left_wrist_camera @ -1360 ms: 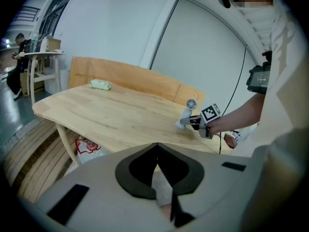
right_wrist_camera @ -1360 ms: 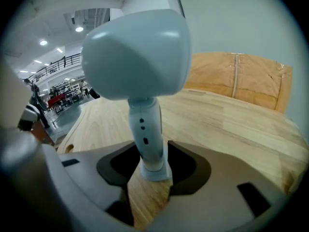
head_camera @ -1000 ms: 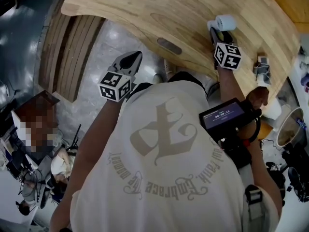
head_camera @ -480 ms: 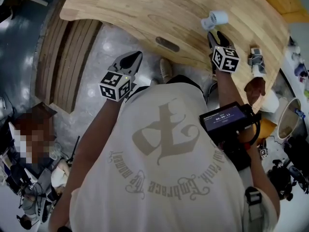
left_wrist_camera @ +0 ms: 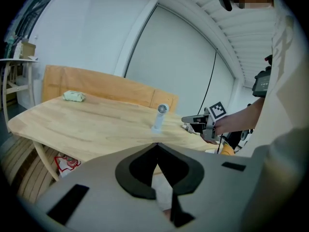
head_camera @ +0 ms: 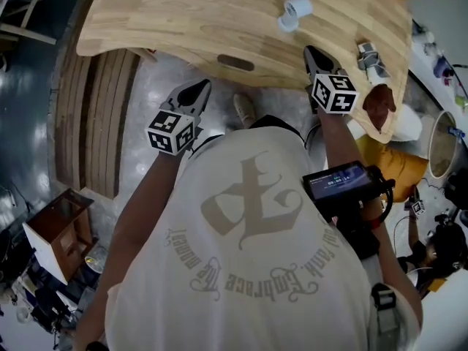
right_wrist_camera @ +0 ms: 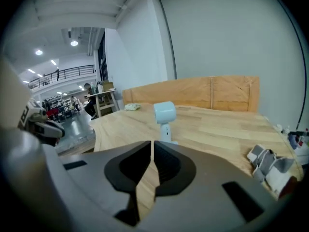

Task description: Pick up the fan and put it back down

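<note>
Pale blue and white, the fan [head_camera: 295, 12] stands upright toward the right end of the wooden worktop [head_camera: 183, 20], back from its near edge. At that edge the right gripper [head_camera: 313, 52] is closing its jaws with nothing between them. The left gripper [head_camera: 196, 90] hangs short of the worktop, jaws together and empty.
</note>
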`<state>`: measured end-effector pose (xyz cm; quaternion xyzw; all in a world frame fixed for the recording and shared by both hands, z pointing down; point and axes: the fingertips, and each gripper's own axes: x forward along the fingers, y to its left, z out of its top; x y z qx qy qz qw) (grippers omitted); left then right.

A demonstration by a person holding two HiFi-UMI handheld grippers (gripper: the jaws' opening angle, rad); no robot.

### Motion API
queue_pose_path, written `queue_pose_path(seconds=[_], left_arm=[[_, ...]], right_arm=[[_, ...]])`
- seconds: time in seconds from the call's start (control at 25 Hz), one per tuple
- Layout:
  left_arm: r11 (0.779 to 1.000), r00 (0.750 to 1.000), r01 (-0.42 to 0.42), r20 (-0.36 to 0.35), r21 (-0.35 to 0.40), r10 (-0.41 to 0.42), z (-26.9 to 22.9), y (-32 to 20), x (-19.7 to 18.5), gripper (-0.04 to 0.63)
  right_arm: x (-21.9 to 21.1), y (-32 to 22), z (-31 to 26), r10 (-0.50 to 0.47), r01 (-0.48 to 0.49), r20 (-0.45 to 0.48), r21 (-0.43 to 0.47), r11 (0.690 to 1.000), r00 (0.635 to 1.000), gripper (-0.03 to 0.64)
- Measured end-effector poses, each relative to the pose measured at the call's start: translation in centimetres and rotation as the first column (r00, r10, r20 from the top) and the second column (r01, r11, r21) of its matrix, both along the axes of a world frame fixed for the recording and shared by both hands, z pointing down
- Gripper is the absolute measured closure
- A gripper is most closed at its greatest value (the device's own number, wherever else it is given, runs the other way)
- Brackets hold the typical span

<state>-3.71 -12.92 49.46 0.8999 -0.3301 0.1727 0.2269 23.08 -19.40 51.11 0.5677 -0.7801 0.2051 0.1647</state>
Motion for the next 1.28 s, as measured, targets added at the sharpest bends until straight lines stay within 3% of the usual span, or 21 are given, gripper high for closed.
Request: queue_pose_path(seconds=[0.2,0.52,0.88,1.28], left_arm=[[0.998,0.998,-0.061,-0.005,0.016,0.061,-0.5,1.6,1.7,0.584],[0.991,0.991,-0.134,-0.008,0.026,0.134,-0.8,4.3,3.4,0.584],[0.986,0.987,-0.16,-0.007,0.04,0.16,-1.1,6.5,4.4,0.584],[0.987,0.988,-0.156,0.003,0.044,0.156,-1.0,8.3,4.2,0.584]], right_arm=[[-1.5,3.8,-3.4,-0.054,0.046,0.103,0.082,0.996,0.993,0.595],[-4.3,9.7,-6.4,-0.162,0.136,0.168,0.153,0.979,0.972,0.603],[-6.1,14.9,-5.2,-0.182,0.157,0.222,0.127,0.979,0.958,0.603],[-5.8,16.4,-5.1,-0.172,0.145,0.223,0.131,0.981,0.96,0.603]])
